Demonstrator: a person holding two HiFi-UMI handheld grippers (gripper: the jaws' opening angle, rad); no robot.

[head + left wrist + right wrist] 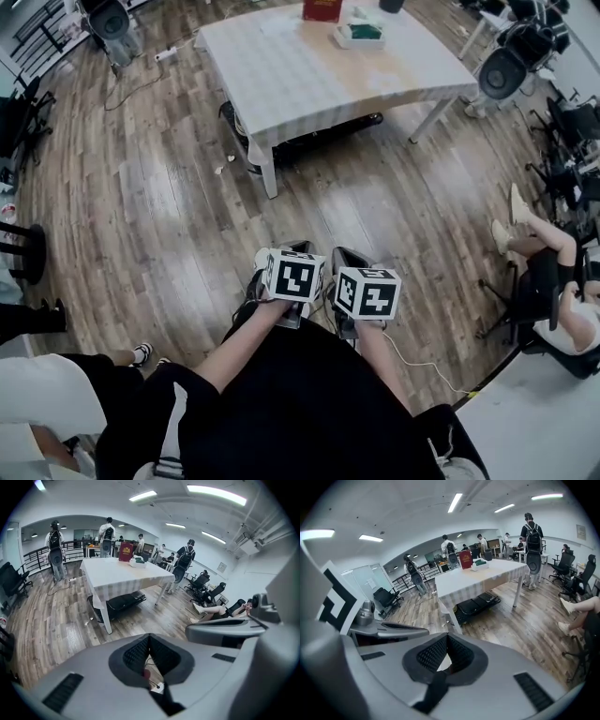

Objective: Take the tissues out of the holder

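The person stands well back from the desk (pixel 309 80), on the wooden floor (pixel 159 206), with both tools held close to the body, side by side. The left tongs (pixel 149 637) are closed tip to tip with nothing between them, and the right tongs (pixel 446 638) are pressed together and empty the same way. The tissue holder (pixel 359 35) sits at the far end of the desk, just beside a red box (pixel 322 9), well apart from either tool. A black case (pixel 314 139) lies under the desk.
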